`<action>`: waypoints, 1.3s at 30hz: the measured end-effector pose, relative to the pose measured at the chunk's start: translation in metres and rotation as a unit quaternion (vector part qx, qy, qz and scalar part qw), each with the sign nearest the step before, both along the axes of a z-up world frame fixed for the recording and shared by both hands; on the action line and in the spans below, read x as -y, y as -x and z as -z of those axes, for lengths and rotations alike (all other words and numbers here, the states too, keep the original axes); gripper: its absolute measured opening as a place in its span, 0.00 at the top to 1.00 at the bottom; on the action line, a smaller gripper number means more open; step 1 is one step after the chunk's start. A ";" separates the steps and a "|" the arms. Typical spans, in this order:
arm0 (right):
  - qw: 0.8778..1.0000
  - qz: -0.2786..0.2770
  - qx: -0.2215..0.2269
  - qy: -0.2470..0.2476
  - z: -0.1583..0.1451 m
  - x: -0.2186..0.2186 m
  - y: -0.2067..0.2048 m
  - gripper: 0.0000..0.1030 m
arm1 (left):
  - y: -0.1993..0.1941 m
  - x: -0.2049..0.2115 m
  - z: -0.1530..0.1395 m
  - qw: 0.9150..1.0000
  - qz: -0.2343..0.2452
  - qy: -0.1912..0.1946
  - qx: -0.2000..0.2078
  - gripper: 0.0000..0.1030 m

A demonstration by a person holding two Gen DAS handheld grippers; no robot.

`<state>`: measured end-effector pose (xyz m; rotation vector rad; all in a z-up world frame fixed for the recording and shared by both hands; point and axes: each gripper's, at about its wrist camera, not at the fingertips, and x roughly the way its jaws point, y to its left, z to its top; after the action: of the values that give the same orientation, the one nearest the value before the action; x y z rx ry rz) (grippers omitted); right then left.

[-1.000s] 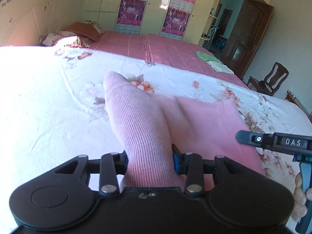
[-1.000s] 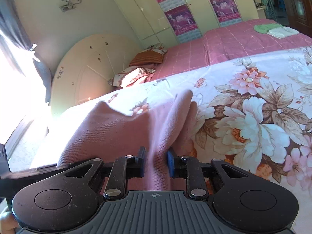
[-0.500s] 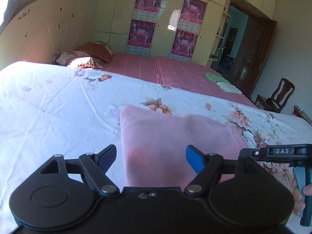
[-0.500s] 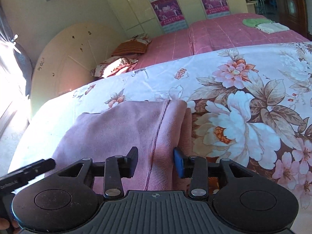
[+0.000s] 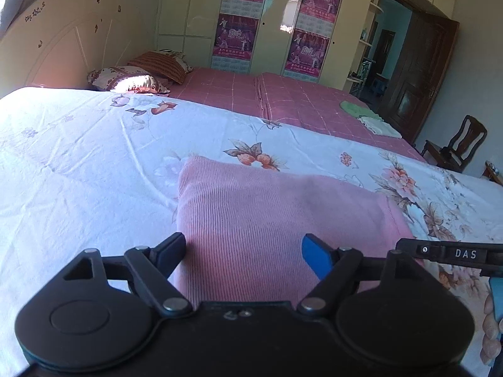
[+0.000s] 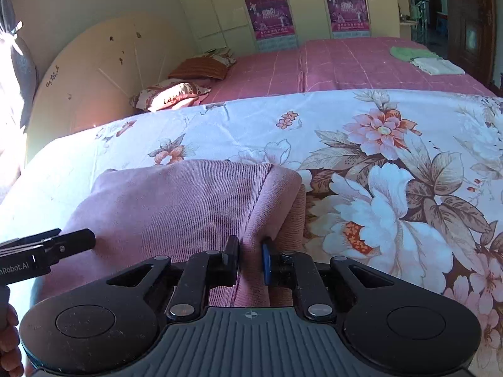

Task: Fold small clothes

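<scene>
Left wrist view: left gripper point(image 5: 243, 249), jaws spread wide and released, straddling the near edge of a pink ribbed knit garment point(image 5: 276, 216) without pressing it. The garment lies flat on a white floral bedsheet point(image 5: 88, 163), near centre. Right wrist view: right gripper point(image 6: 250, 259), jaws closing, pinching a raised fold at the garment's near right edge; the fingers point(image 6: 232, 251) appear to press the cloth. Far right, on a pink checked bedspread point(image 6: 345, 62), a green cloth point(image 6: 407, 52) and a white cloth point(image 6: 435, 66), possibly folded.
</scene>
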<state>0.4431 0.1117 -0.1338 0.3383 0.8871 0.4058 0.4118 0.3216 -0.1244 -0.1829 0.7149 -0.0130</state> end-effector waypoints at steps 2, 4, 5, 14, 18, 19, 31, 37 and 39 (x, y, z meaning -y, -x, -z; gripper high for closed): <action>1.000 -0.005 0.000 -0.013 -0.010 0.009 0.015 0.86 | 0.016 -0.003 -0.007 1.000 -0.005 0.004 0.009 0.24; 1.000 -0.016 0.000 -0.014 -0.017 0.014 0.034 0.86 | 0.032 -0.004 -0.010 1.000 -0.007 0.003 0.011 0.24; 1.000 -0.020 -0.001 -0.013 -0.019 0.015 0.045 0.86 | 0.039 -0.003 -0.010 1.000 -0.008 -0.003 0.011 0.24; 0.999 -0.022 -0.027 -0.020 -0.010 0.021 0.104 0.45 | 0.089 0.009 0.003 1.000 -0.008 -0.013 -0.006 0.24; 1.000 -0.017 -0.023 -0.012 -0.007 0.015 0.114 0.68 | 0.093 0.009 0.014 1.000 -0.013 -0.006 -0.026 0.24; 1.000 -0.016 -0.018 -0.003 -0.008 0.012 0.116 0.71 | 0.094 0.008 0.016 0.999 -0.016 -0.006 -0.028 0.24; 1.000 -0.026 0.010 0.008 -0.016 0.004 0.128 0.71 | 0.099 0.001 0.017 0.999 -0.025 0.006 -0.032 0.24; 0.999 -0.035 -0.029 0.002 0.010 -0.006 0.118 0.72 | 0.095 0.006 0.025 0.999 -0.021 0.004 -0.046 0.23; 0.997 -0.066 -0.024 0.021 0.007 -0.011 0.119 0.96 | 0.095 0.007 0.026 0.999 -0.021 0.006 -0.050 0.23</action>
<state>0.3245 0.1224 -0.1405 0.2515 0.9661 0.5020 0.3166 0.3149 -0.1503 -0.2107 0.8106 0.0331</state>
